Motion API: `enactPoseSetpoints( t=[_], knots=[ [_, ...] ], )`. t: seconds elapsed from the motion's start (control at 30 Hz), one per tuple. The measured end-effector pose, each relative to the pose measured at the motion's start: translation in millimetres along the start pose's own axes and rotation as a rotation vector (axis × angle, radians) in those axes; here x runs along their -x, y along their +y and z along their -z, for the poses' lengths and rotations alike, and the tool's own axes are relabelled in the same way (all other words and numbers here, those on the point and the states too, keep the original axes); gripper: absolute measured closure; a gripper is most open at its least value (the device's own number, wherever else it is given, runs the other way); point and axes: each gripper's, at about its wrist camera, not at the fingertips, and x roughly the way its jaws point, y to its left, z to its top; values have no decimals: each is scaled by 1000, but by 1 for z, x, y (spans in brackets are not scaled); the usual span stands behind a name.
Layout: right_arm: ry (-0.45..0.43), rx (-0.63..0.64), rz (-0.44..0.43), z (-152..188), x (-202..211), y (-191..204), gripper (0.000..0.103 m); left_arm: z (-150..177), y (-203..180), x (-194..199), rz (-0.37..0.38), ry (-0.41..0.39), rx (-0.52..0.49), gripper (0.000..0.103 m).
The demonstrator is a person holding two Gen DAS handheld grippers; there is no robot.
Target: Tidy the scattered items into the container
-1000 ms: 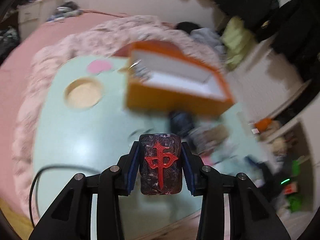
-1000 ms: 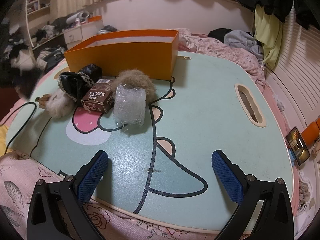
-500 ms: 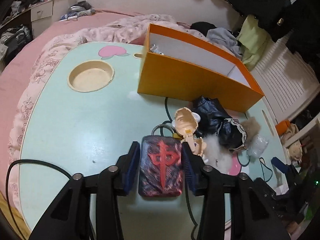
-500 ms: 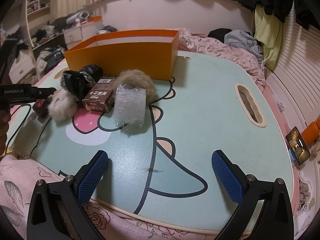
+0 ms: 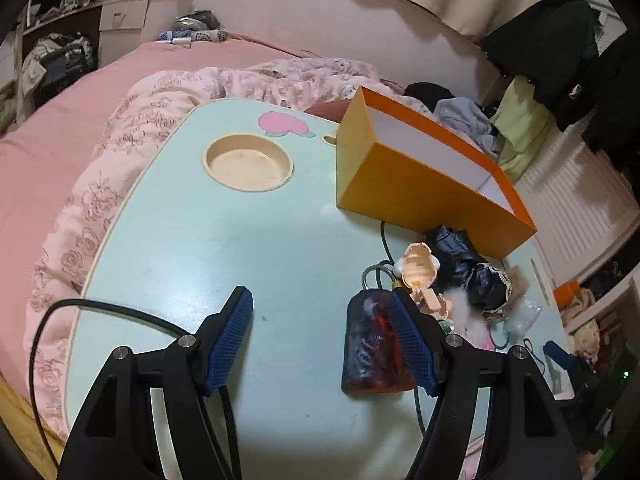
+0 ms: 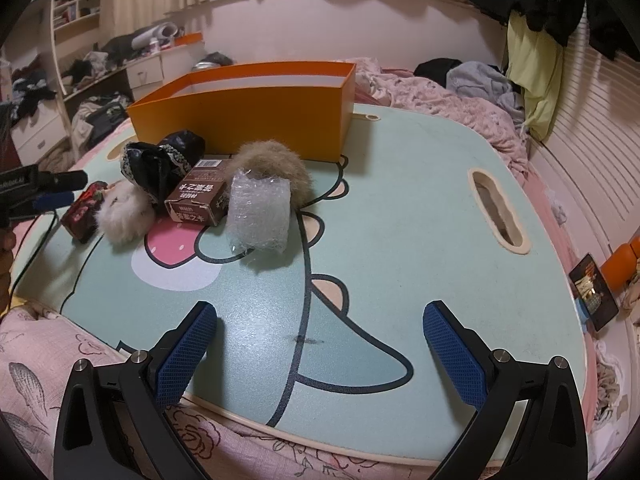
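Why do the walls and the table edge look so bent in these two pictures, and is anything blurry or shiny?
Left wrist view: a fisheye lens bows the room and darkens the corners; soft glare lies on the mint table; the dark red block beside the left hand-held gripper is sharp. Right wrist view: same bending; the bubble wrap roll glints; the orange box is crisp.

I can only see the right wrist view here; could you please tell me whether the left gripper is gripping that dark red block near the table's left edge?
Observer: No. The left gripper's jaws have just been opening and stand wide. The dark red block lies on the table between them, close to one pad and clear of the other.
Operator: Thank you. Is anything attached to it?
Observer: A metal ring sits at its far end, beside a small tan figure charm.
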Motion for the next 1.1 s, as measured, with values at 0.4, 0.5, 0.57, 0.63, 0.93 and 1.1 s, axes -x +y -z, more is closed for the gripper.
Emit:
enactPoseSetpoints(
  t=[0.4,0.5,0.57,0.63,0.93,1.1],
  knots=[
    [-192,171,-75,-122,38,47,6,14,29,7,229,-96,149,32],
    [-94,273,-15,-167,-4,82,23,15,26,7,219,-105,132,31],
    [-6,297,-82,-195,-41,100,27,16,26,7,221,-109,131,31],
    [103,283,-106,-219,-81,115,29,16,26,6,222,-109,132,31],
    [394,311,-72,-252,-194,161,38,18,29,6,229,-114,132,31],
    [390,341,-134,-243,-208,167,73,18,30,6,233,-113,135,30]
  ],
)
